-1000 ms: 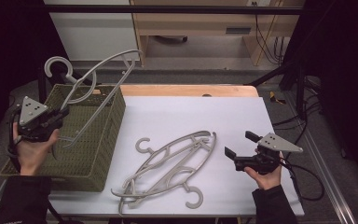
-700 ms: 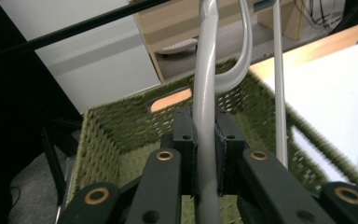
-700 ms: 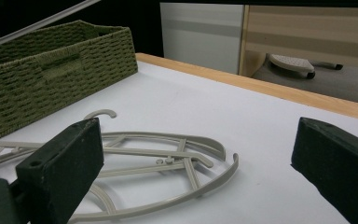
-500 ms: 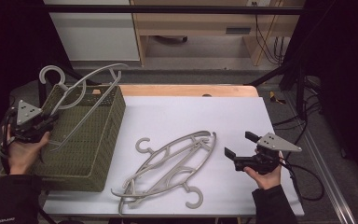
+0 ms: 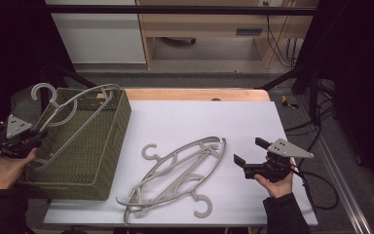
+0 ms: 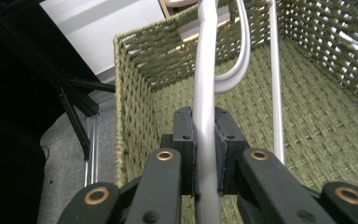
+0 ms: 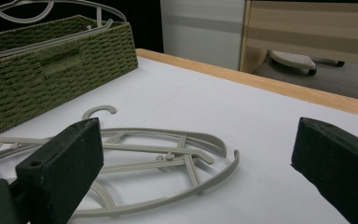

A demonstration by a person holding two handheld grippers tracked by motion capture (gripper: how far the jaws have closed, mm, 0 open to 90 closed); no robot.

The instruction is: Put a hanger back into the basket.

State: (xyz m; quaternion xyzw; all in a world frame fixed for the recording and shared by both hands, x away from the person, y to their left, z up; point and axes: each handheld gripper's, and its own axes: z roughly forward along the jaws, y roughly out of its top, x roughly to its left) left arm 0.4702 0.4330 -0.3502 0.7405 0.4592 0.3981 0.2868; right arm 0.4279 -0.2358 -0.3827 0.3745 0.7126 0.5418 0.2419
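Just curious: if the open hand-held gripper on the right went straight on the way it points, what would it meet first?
Probably the hangers lying on the table; the right hand-held gripper points at them, though depth is unclear.

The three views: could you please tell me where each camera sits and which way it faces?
High view: above the near side, looking forward and down on the table; both forearms show.
Left gripper view: on the left claw, looking into the basket along the clamped hanger.
Right gripper view: on the open right claw, facing the table's hangers.
Shared: the basket.
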